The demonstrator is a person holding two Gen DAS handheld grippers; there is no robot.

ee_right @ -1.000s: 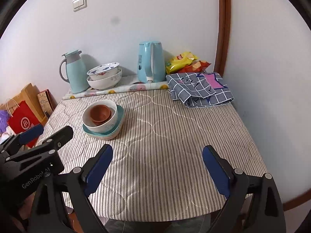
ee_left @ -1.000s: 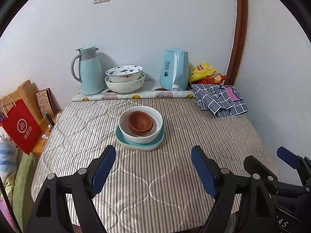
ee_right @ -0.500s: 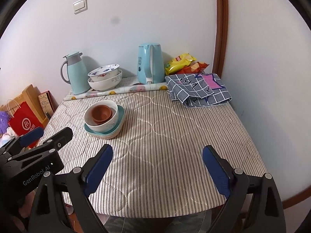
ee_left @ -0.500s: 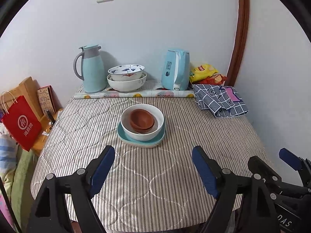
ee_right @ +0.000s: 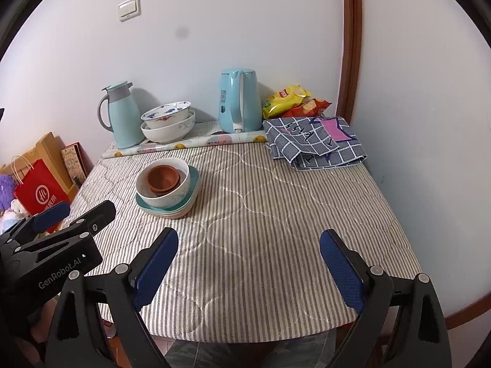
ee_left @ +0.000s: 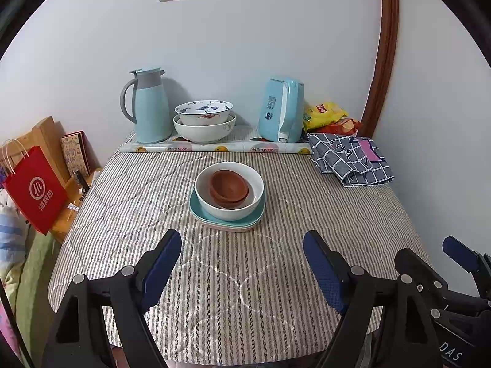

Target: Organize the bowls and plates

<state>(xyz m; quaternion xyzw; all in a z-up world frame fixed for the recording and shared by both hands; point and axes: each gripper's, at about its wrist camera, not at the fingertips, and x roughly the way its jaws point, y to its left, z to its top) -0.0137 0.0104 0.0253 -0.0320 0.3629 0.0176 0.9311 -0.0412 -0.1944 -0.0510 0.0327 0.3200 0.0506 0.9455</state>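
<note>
Striped quilted tablecloth (ee_left: 214, 276); pale wall (ee_left: 245, 30)

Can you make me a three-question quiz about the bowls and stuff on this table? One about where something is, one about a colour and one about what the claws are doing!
1. Where are the brown bowls?
A. Inside the white bowl
B. Beside the kettle
C. On the checked cloth

2. What colour is the top plate under that white bowl?
A. Red
B. Teal
C. Black

3. What are the left claw and right claw doing?
A. Both are squeezing a bowl
B. One holds the jug
C. Both are open and hold nothing

Answers:
1 A, they nest in it.
2 B, its rim shows teal.
3 C, only striped tablecloth shows between the pads.
</note>
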